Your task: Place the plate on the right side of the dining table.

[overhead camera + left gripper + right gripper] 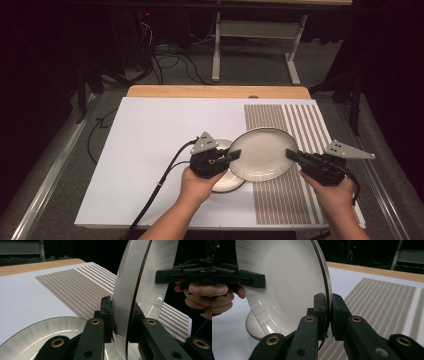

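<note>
Plates: one [262, 152] lifted by two hand-held grippers, one [227, 182] below.

Both forearms come in from below, and each hand wraps the body of its tool from underneath. The left gripper [236, 155] points toward the right one, its jaws pinched together on a thin rim just ahead of the left hand [199, 184]. The right gripper [291, 155] points back at it, jaws likewise clamped tight, with the right hand [330, 192] behind and below the grey plate on top.
</note>
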A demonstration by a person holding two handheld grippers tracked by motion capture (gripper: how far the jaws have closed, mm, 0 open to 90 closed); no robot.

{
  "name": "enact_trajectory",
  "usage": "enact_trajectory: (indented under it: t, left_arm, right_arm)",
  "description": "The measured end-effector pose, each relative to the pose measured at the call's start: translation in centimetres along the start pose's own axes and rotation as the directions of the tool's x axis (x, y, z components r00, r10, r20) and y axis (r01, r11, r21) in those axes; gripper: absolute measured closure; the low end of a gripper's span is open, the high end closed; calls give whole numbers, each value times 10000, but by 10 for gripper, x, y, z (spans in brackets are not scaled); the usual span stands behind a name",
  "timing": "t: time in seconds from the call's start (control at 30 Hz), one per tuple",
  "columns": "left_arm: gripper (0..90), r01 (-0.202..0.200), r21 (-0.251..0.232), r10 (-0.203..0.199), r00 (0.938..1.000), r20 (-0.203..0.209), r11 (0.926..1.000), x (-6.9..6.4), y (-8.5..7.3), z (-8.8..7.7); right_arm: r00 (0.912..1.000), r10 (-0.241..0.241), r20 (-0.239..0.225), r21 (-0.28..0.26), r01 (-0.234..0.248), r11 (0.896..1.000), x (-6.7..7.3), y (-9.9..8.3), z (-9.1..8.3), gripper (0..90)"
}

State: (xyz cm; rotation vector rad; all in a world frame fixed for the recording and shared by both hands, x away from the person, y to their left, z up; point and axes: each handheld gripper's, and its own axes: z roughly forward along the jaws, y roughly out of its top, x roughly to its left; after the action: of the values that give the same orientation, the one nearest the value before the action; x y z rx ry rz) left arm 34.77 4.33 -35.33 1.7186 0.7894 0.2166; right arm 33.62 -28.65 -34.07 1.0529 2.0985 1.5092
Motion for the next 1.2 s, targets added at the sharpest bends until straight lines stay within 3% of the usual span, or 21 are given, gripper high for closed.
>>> enact_trajectory:
  t: [0.1,0.2,0.37,0.43,0.63,1.2]
  left_arm:
    - [791,-202,181,200,9997,131,9996,-6,5,16]
    - [791,240,225,-248,9991,336,9995,-14,7,34]
    - [791,-260,745,238,9992,313,9969,-15,10,55]
    - [791,-212,834,185,9993,332,9963,-16,11,62]
    - [786,29,956,-65,9993,370,9954,-12,11,78]
    - [775,211,1182,-229,9996,140,9928,-2,15,105]
  right_arm:
    - [9997,138,204,-121,-135,9998,-10,-2,-11,864]
    - [9986,362,394,-291,-350,9990,-21,-6,-24,867]
    - [9952,678,702,-440,-648,9969,-37,-18,-35,868]
    - [9936,849,750,-498,-813,9954,-43,-21,-37,868]
    - [9900,972,1020,-505,-924,9944,-52,-26,-39,869]
    - [9815,1056,1596,-327,-1017,9943,-68,-27,-34,868]
